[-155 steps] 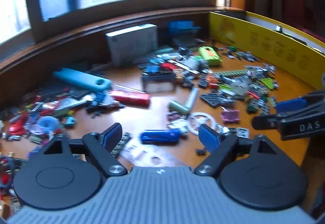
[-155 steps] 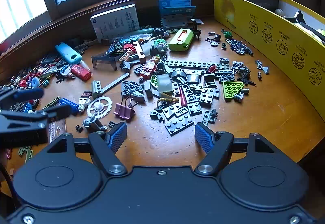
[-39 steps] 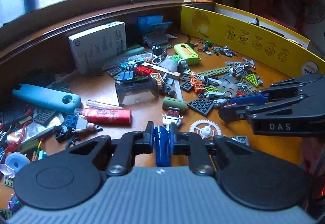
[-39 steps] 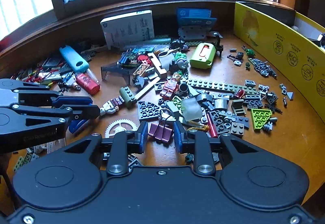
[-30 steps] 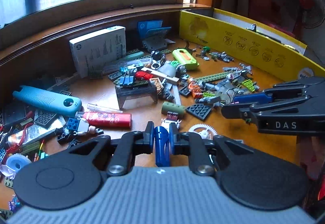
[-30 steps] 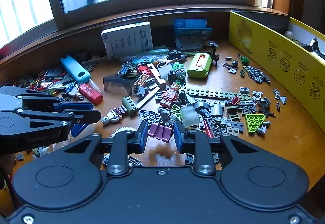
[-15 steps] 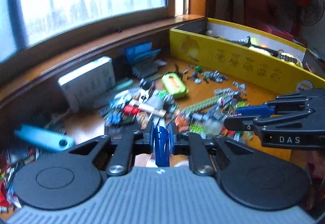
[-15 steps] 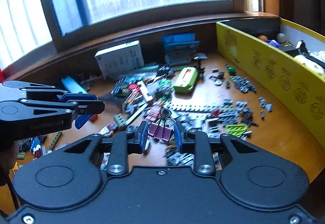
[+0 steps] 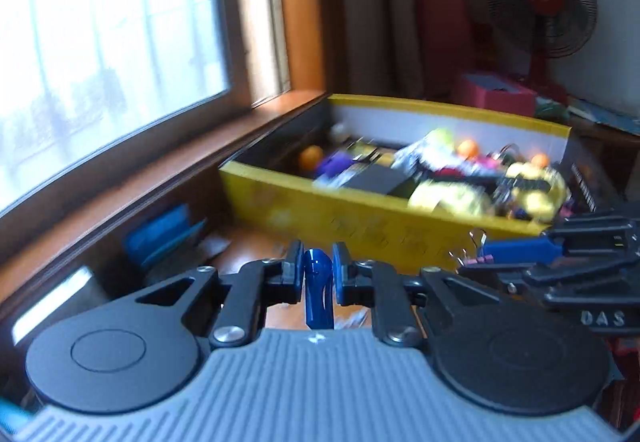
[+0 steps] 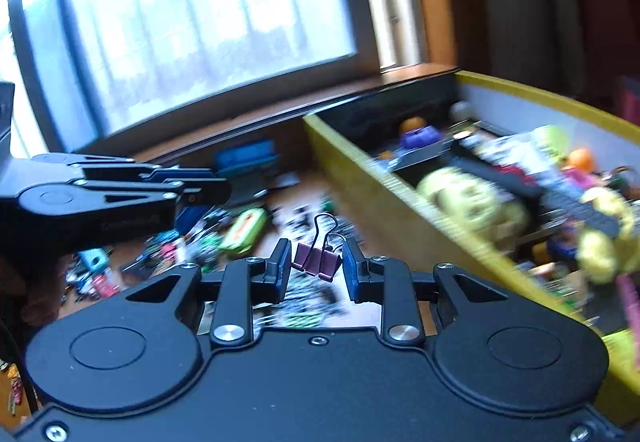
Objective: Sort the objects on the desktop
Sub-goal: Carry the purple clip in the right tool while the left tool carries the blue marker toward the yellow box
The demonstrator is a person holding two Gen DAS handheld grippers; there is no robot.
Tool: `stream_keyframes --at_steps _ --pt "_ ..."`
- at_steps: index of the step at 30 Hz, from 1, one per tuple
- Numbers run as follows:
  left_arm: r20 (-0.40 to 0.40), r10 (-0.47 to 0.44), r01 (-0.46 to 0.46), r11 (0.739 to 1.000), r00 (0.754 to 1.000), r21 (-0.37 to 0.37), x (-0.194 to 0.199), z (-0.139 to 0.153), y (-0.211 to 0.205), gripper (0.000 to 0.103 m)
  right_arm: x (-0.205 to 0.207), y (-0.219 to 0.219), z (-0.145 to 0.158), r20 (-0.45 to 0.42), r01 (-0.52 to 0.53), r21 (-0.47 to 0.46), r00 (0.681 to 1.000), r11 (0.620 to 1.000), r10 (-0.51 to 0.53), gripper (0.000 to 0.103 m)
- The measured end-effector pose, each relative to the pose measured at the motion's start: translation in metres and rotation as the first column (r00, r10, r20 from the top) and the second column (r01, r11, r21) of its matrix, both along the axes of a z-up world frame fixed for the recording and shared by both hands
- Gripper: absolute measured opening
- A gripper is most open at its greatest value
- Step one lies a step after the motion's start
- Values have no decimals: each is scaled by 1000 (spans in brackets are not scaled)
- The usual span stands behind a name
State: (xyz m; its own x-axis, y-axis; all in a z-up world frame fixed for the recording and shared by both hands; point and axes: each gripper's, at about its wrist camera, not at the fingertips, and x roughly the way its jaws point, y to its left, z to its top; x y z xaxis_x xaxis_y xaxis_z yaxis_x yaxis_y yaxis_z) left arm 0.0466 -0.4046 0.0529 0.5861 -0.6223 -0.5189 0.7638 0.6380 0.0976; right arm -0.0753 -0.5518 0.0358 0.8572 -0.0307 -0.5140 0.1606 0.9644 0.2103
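Yellow cardboard box [image 9: 360, 207], already crowded with toys, now fills the 1 to 3 o'clock sector of both views, where a second ago the cluttered wooden desktop [image 10: 308, 181] did. Left gripper [image 9: 316, 274] stays clamped on a glossy blue plastic piece [image 9: 318, 290]; right gripper [image 10: 316, 266] stays clamped on a maroon metal binder clip [image 10: 318, 260]. Judgement: carry underway, release pending. The box's near wall stands between both loads and the interior.
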Motion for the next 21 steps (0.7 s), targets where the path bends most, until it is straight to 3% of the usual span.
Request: stream_keyframes --at_steps 12,19,21 --pt "14 -94 93 995 996 31 29 -10 -143 17 -30 -110 3 -4 177 -5 984 984 -177 26" --pt "-17 -64 65 996 998 60 50 -22 -182 18 -37 -157 -2 -19 245 4 969 970 -245 26" --pt "-21 -41 42 997 999 63 54 -23 -187 24 -38 -166 -3 -19 262 1 965 965 -262 26"
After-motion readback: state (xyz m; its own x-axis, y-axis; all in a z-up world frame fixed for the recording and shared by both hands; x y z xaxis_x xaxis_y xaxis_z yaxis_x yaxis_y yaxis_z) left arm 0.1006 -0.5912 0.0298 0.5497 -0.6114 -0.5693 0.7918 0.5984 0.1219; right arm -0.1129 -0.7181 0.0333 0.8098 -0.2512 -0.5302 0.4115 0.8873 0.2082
